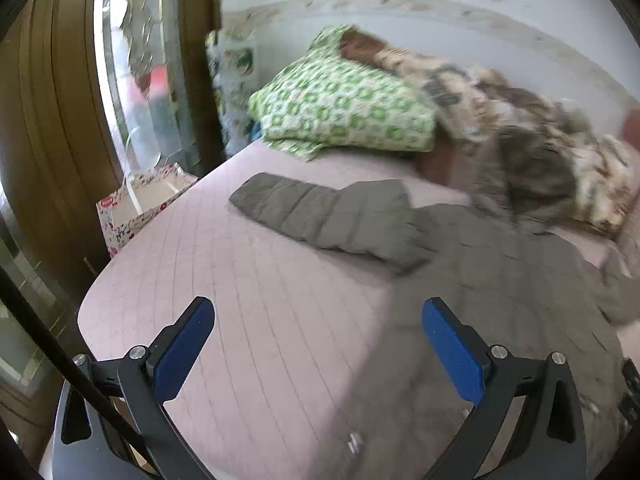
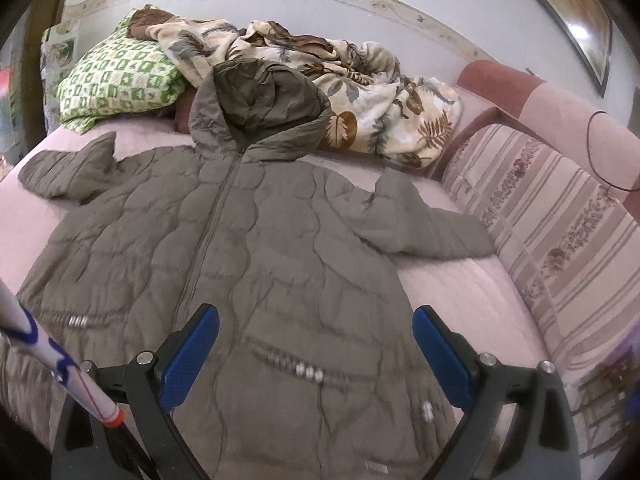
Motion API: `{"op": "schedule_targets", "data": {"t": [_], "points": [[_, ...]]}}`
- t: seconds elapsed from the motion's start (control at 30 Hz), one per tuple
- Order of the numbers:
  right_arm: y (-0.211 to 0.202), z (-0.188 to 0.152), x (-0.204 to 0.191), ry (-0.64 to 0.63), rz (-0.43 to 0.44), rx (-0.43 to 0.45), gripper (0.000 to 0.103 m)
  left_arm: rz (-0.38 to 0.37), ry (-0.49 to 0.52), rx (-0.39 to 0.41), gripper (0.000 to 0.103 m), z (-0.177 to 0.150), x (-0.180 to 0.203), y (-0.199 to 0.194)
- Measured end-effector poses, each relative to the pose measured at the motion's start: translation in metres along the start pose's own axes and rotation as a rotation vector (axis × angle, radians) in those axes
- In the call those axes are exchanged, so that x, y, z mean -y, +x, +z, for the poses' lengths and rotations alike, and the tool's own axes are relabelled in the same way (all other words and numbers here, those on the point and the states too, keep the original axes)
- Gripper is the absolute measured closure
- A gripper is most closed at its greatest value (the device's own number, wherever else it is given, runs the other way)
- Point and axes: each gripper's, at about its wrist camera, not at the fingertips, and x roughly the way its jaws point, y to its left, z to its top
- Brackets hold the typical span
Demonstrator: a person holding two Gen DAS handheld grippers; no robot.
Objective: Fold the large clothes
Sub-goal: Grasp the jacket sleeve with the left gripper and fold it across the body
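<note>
1. Jacket [image 2: 256,240]: olive quilted, hooded, spread flat front-up on the pink bed cover [image 2: 460,292].
2. Long axis runs hem to hood, away from the right wrist camera; hood [image 2: 264,100] points to the wall, touching the leaf-print blanket [image 2: 380,112].
3. Sleeves point out sideways; one sleeve [image 1: 320,212] lies toward the green pillow [image 1: 340,108].
4. Left gripper [image 1: 318,344]: fingers wide apart, empty, over the bed beside the jacket's edge.
5. Right gripper [image 2: 316,350]: fingers wide apart, empty, above the hem.

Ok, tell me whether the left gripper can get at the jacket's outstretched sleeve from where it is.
Probably yes. The left gripper is open and holds nothing, and only bare pink bed cover lies between it and the sleeve, which lies flat with nothing on it.
</note>
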Motion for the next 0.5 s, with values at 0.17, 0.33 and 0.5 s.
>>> {"op": "schedule_targets", "data": {"t": [0.17, 0.33, 0.5], "points": [[0.040, 0.018, -0.003, 0.012, 0.009, 0.017, 0.004, 0.001, -0.049, -0.075, 0.000, 0.034, -0.018, 0.083], [0.082, 0.025, -0.002, 0.031, 0.038, 0.011, 0.004, -0.061, -0.169, -0.209, 0.000, 0.060, -0.043, 0.176], [0.112, 0.019, 0.012, 0.116, 0.083, -0.012, 0.004, -0.113, -0.373, -0.308, 0.000, 0.073, -0.083, 0.256]]}}
